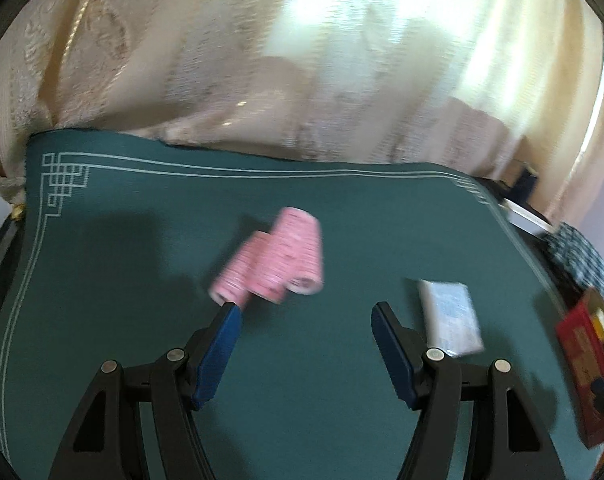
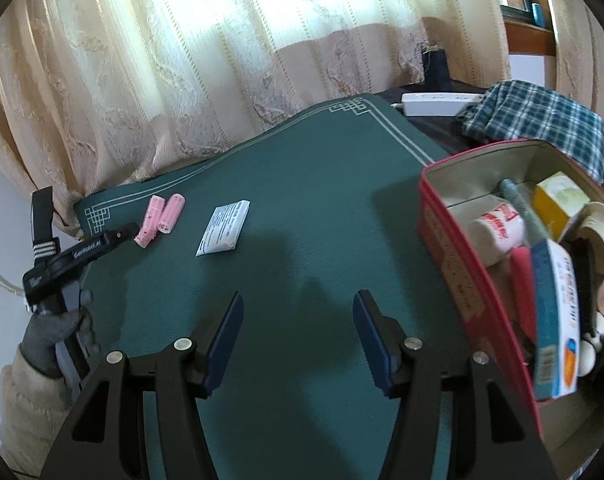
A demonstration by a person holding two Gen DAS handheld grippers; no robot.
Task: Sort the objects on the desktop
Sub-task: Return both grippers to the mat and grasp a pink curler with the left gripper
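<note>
At the far left, the left hand-held gripper is hovering over the green mat on the tabletop, jaws standing apart and gripping nothing. The pink hair rollers are lying just ahead of its left fingertip, long axes running diagonally away from it, so this hand is judged much the nearer. A white packet is lying just beside its right finger. Further right, the right hand-held gripper is waiting empty, jaws parted, beside the filled red tin.
</note>
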